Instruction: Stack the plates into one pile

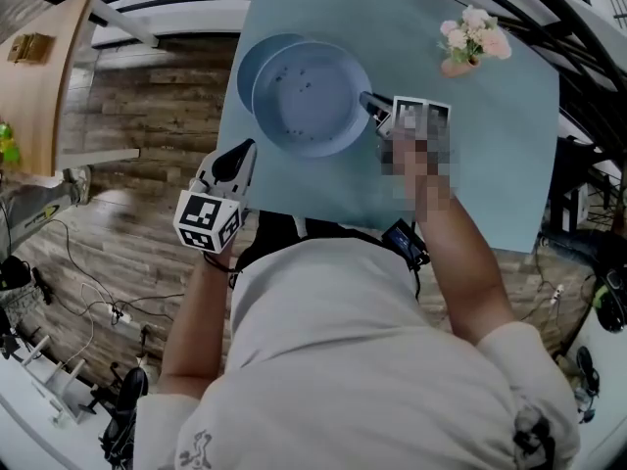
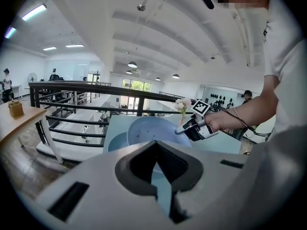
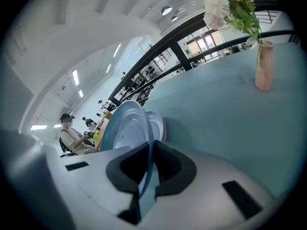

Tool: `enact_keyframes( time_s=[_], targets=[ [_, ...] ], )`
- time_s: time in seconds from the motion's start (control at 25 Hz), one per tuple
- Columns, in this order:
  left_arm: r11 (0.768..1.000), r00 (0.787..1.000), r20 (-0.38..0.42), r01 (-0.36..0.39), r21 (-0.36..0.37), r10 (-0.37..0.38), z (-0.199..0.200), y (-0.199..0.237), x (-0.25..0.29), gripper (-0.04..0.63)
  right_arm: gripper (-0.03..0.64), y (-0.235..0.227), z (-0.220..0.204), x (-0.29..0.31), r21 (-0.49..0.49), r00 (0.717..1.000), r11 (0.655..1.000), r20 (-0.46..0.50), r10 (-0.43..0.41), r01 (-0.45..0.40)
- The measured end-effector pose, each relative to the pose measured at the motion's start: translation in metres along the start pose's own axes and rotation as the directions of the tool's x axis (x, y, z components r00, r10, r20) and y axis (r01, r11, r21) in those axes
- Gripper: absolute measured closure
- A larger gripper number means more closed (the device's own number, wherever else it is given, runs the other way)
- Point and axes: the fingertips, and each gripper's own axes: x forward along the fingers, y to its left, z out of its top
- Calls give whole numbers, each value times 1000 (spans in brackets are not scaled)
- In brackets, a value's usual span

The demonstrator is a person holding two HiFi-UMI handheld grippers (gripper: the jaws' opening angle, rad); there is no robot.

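Two light blue plates are on the blue table (image 1: 490,155). The nearer plate (image 1: 312,96) is tilted and overlaps the other plate (image 1: 251,62), which lies flat behind it at the left. My right gripper (image 1: 372,104) is shut on the tilted plate's right rim. In the right gripper view the rim of the held plate (image 3: 122,126) runs edge-on between the jaws, with the second plate (image 3: 157,123) just beyond. My left gripper (image 1: 240,155) hovers off the table's left front edge, shut and empty, pointing at the plates (image 2: 153,131).
A pink vase of flowers (image 1: 468,42) stands at the table's far right and shows close in the right gripper view (image 3: 264,66). A black railing (image 2: 72,87) runs behind the table. A wooden desk (image 1: 29,76) is at the far left, and cables lie on the floor.
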Motion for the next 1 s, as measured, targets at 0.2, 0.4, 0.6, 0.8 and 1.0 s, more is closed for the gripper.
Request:
enact_keyframes(
  time_s=[0.2, 0.4, 0.6, 0.8, 1.0],
  targets=[
    [1000, 1000, -12, 23, -7, -23, -3, 26, 1, 591, 592, 7, -1, 24, 16, 1000, 1000, -8, -22, 22],
    [999, 999, -25, 42, -13, -42, -3, 51, 5, 591, 592, 7, 2, 43, 45, 998, 997, -1, -58, 58],
    [998, 998, -41, 53, -22, -53, -4, 76, 10, 591, 591, 7, 10, 63, 66, 996, 994, -1, -89, 89],
    [998, 997, -53, 58, -32, -59, -5, 95, 18, 591, 583, -1, 15, 81, 89, 993, 989, -9, -119, 120],
    [997, 995, -69, 64, -41, -67, -10, 106, 21, 591, 575, -2, 18, 91, 67, 988, 986, -12, -154, 155]
  ],
)
